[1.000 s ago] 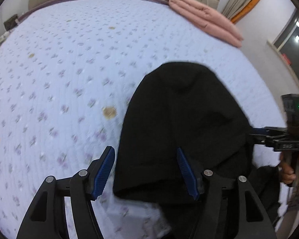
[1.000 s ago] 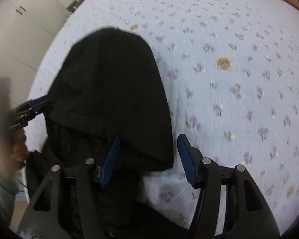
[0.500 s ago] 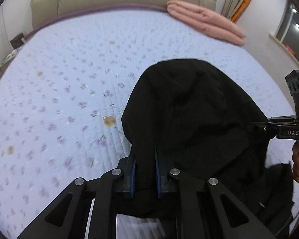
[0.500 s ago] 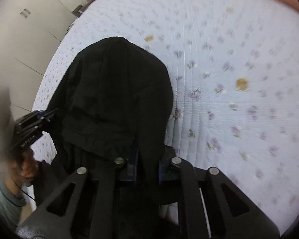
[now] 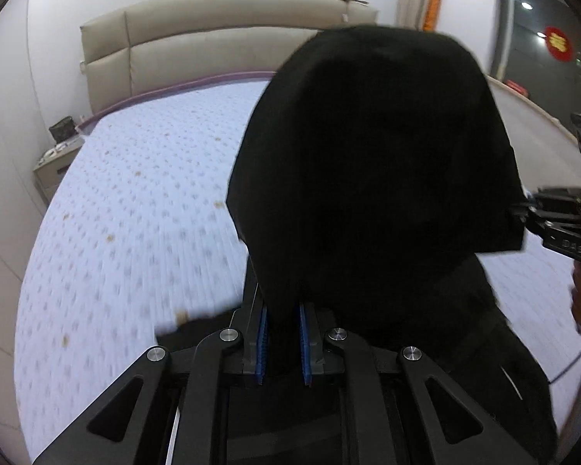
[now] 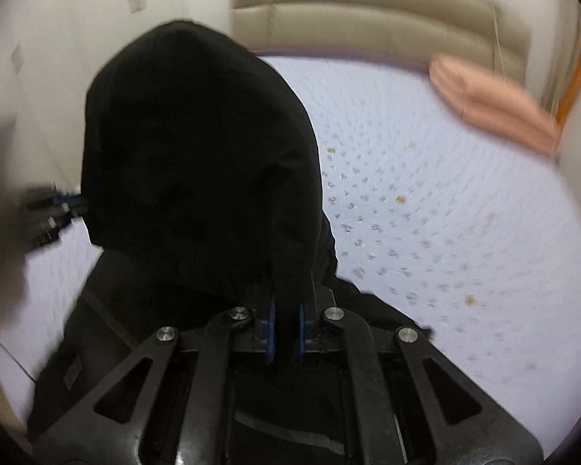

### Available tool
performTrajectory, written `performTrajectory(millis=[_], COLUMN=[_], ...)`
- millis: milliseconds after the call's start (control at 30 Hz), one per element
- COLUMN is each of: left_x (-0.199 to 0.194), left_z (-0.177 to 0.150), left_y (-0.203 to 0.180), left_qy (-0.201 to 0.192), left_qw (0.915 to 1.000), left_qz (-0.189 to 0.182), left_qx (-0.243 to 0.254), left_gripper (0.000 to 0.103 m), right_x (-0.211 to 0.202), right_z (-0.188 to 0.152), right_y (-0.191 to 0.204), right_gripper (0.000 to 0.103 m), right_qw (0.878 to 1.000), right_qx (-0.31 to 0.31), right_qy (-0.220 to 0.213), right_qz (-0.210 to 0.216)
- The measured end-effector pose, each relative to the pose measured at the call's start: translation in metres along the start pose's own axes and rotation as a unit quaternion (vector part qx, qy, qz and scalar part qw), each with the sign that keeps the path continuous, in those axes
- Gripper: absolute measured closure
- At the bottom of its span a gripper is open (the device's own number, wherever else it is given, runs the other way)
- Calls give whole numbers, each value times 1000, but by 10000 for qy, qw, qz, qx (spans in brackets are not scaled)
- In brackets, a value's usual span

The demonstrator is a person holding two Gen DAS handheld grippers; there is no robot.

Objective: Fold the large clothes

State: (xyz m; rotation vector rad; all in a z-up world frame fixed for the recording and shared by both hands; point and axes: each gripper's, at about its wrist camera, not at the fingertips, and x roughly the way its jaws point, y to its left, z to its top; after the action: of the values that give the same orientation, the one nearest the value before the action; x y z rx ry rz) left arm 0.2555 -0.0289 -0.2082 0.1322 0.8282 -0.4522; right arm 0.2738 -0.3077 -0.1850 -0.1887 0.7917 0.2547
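Note:
A large black hooded garment hangs in front of both cameras, its hood raised above the bed. My left gripper is shut on the garment's left edge. My right gripper is shut on the garment's right edge. Each gripper shows in the other's view: the right one at the right edge of the left wrist view, the left one at the left edge of the right wrist view. The lower garment trails down out of sight.
The bed has a white quilt with small purple flowers. A beige padded headboard stands at the far end. A folded pink blanket lies at the far right corner. A bedside table and white wardrobe stand left.
Both grippers closed on the garment's edges, then lifted it off the bed. The cameras now tilt up toward the headboard and the hood hangs raised.

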Motion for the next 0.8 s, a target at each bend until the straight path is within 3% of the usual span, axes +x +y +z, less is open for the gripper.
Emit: performTrajectory(millis=[100, 167, 300, 400, 467, 533, 567, 700, 800], left_x=[-50, -70, -78, -73, -65, -52, -44, 5, 26], left_z=[-43, -70, -95, -80, -56, -31, -21, -13, -32], left_y=[-13, -21, -12, -6, -13, -22, -26, -42, -45], left_qy=[503, 851, 1220, 956, 587, 314, 219, 506, 963], left_qw=[9982, 9955, 9923, 9954, 9981, 9986, 9984, 9963, 9913], left_qz=[-313, -300, -70, 23, -92, -348, -463, -595, -789], left_qx=[125, 301, 217, -76, -177, -239, -258, -349, -431], left_gripper=[86, 86, 86, 86, 86, 84, 82, 81, 81], right_x=[-28, -23, -8, -12, -12, -6, -2, 42, 54], right_z=[-49, -83, -116, -99, -78, -46, -35, 1, -18], right_y=[28, 29, 0, -19, -26, -30, -24, -7, 21], right_gripper=[96, 92, 91, 87, 77, 60, 59, 59, 59], right_qw=[9967, 9933, 9881, 9875, 9871, 9840, 9821, 9724, 9708], right_qx=[-633, -685, 127, 798, 1164, 1597, 1697, 1898, 1594], right_qy=[27, 471, 1252, 1198, 1035, 783, 759, 994, 1478], right_qz=[-505, -798, -889, -647, -358, 124, 303, 927, 1014])
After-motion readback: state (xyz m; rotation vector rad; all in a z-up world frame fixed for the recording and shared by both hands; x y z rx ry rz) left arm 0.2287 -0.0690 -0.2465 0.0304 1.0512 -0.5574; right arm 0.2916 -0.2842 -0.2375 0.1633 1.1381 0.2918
